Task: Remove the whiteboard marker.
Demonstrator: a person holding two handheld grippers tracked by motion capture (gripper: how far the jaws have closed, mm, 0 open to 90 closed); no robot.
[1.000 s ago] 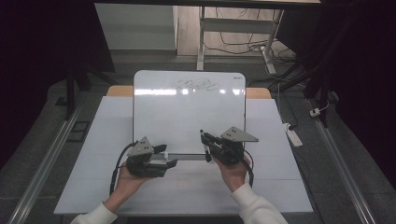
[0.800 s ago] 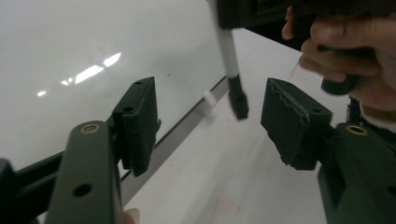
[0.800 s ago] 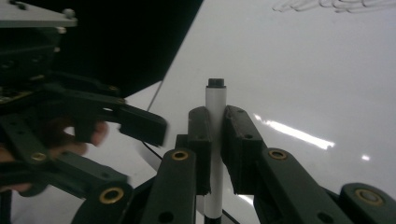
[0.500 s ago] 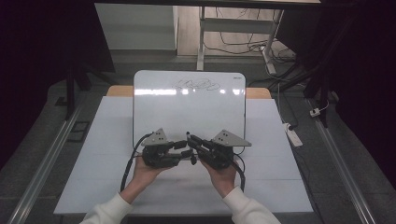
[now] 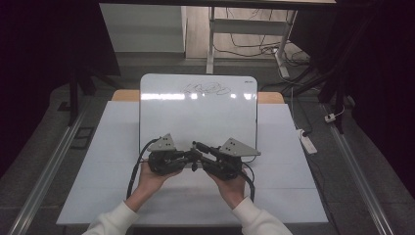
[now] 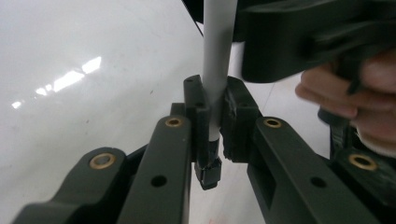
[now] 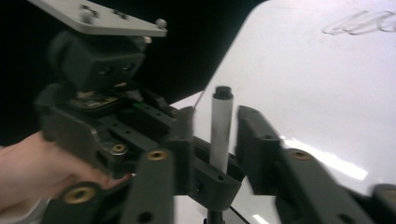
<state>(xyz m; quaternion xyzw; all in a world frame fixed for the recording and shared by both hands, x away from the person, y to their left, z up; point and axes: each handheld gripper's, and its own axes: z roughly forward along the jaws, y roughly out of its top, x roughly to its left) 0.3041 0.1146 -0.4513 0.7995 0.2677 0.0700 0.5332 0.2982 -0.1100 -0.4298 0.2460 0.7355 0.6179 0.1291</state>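
both grippers meet over the near edge of the whiteboard [image 5: 198,110], which lies flat on the table [image 5: 98,161].

left gripper [image 5: 188,157]: held in the left hand [image 5: 151,178], jaws pointing toward the right gripper [image 5: 195,147]. in the left gripper view its jaws are closed narrow on a white marker [image 6: 215,60]; the pads [image 6: 198,112] press the barrel on both sides, and the marker's dark end sticks out just below the pads. grey plate on top.

right gripper: held in the right hand [image 5: 232,188], tips right by the left gripper's. in the right gripper view its jaws stand either side of the marker [image 7: 220,135] with a gap showing on the right side; contact on the left side cannot be told. the marker's dark tip points up between them.

marker: between the two grippers, above the board's near edge, clamped by the left one.

board: faint scribble [image 5: 205,89] near the far edge, well apart from the grippers; glare streaks across the surface.
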